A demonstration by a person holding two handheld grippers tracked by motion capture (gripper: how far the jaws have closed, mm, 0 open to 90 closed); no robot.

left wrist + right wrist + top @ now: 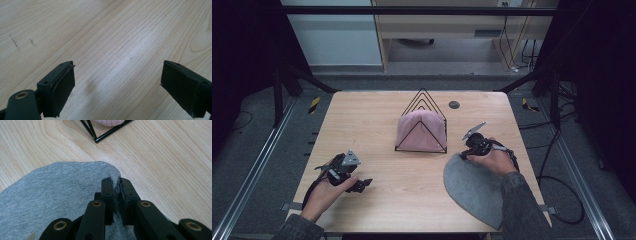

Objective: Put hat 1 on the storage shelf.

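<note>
High view: our right gripper [468, 145] sits right of centre, pinched on the top edge of the grey cloth [472, 190] lying at lower right. The wire rack [422, 122] with a pink cloth [419, 131] stands at centre. Our left gripper [354, 180] rests at lower left.

Left gripper view: jaws wide apart, holding nothing, over bare table [112, 37].

Right gripper view: both jaws clamp the cloth's edge at centre. We should lift slowly, keeping the pinch firm so the edge doesn't slip.
</note>
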